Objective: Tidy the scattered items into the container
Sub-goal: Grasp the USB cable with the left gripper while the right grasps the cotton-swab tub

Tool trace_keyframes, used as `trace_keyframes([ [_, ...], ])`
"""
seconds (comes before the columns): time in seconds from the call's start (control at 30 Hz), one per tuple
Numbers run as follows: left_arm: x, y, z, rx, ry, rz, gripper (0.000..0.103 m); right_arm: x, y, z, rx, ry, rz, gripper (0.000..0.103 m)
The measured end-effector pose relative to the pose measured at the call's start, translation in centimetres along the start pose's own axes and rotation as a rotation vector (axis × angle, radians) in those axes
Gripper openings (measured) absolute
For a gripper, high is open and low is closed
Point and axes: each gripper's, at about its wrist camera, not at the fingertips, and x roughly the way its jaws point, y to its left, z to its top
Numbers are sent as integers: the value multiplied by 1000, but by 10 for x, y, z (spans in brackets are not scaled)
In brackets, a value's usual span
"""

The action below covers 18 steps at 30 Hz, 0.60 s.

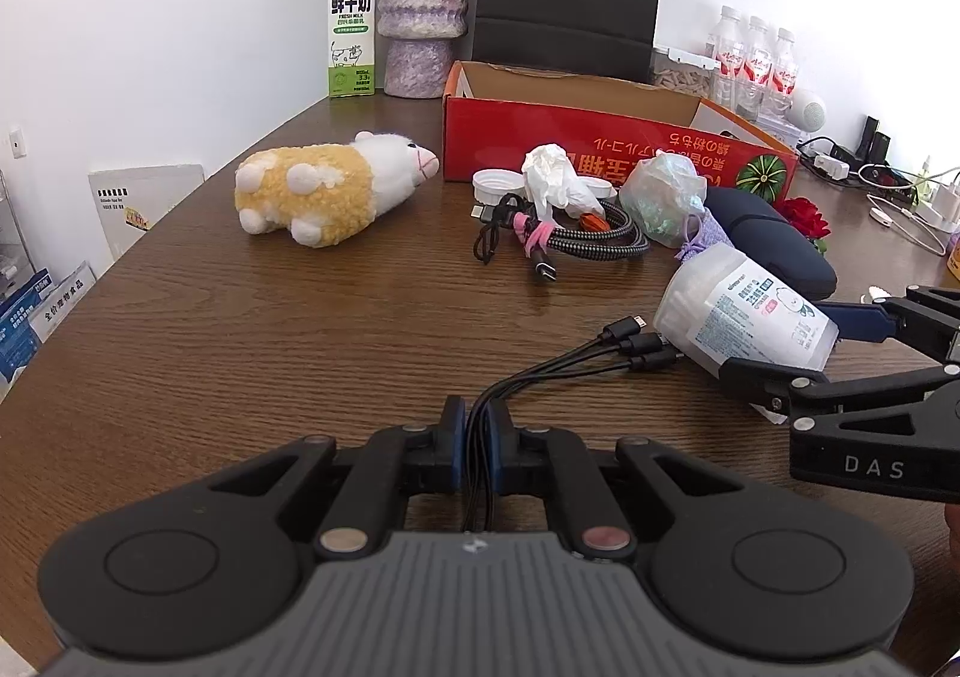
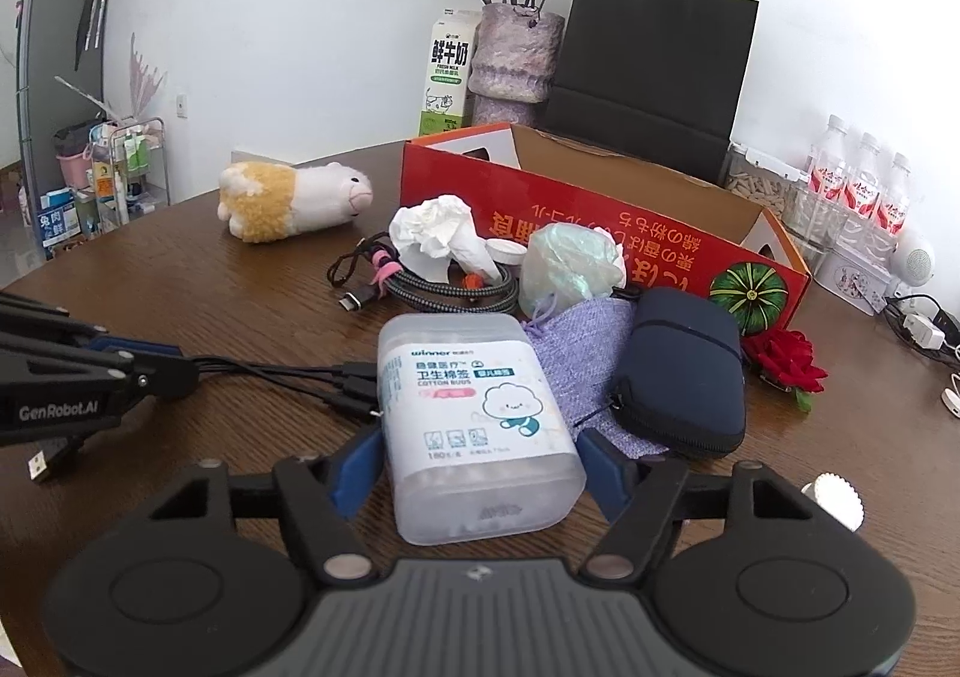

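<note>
Left wrist view: the left gripper (image 1: pixel 477 425) is closed tight on a black multi-plug cable (image 1: pixel 576 362), whose three plugs fan out toward 1 o'clock on the wooden table (image 1: pixel 240 329). At 12 o'clock stands the red cardboard box (image 1: pixel 540 137), open at the top; the part of its inside that shows is bare, and the rest is hidden by its wall. At 10 o'clock one stuffed sheep (image 1: pixel 327 185) lies on its side. Just in front of the box lie a crumpled tissue (image 1: pixel 555 179), a white lid (image 1: pixel 495 183), a coil of braided cable (image 1: pixel 591 242) and a pale plastic bag (image 1: pixel 663 197).

From the right wrist, the right gripper (image 2: pixel 480 473) has its fingers on either side of a cotton bud tub (image 2: pixel 474 425) lying on the table; whether the pads press it I cannot tell. At 1 o'clock a purple cloth pouch (image 2: pixel 579 359) touches a dark blue zip case (image 2: pixel 678 371), with one red fabric rose (image 2: pixel 786 365) further right. Behind the box stand a milk carton (image 2: pixel 447 77), a vase of dried roses (image 2: pixel 513 59), a black paper bag (image 2: pixel 654 53) and three water bottles (image 2: pixel 861 185).
</note>
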Motion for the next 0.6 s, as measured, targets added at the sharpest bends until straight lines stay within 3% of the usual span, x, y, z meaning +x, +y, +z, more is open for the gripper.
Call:
trace_keyframes([
  [0.6,-43,-13,9,40,-154,-45,7,-52,-4,-7,75,-127,-11,65],
])
